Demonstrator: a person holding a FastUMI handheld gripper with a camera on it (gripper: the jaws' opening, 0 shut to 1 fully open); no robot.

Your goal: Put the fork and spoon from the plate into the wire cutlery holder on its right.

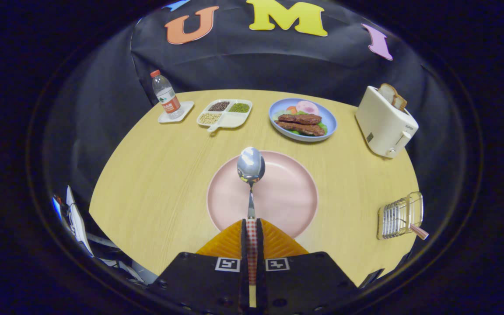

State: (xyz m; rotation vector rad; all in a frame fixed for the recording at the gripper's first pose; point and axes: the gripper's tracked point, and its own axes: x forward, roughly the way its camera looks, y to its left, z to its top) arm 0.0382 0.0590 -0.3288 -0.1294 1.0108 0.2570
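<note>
Gripper [252, 225] pinches the spoon [251, 166] by its handle above the pink plate [287, 192]; wire cutlery holder [398, 216] stands at the surface's right edge.

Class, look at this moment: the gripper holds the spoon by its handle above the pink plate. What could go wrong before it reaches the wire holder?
1. The gripper pinches only the checked handle end of the shiny metal spoon, so the bowl could swing or slip.
2. The wire cutlery holder stands near the round wooden table edge and already holds a handle; a nudge might topple it.

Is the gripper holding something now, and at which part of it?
Yes. The gripper is shut on the spoon, both fingers pressing its checkered handle, with the bowl pointing forward above the pink plate.
</note>
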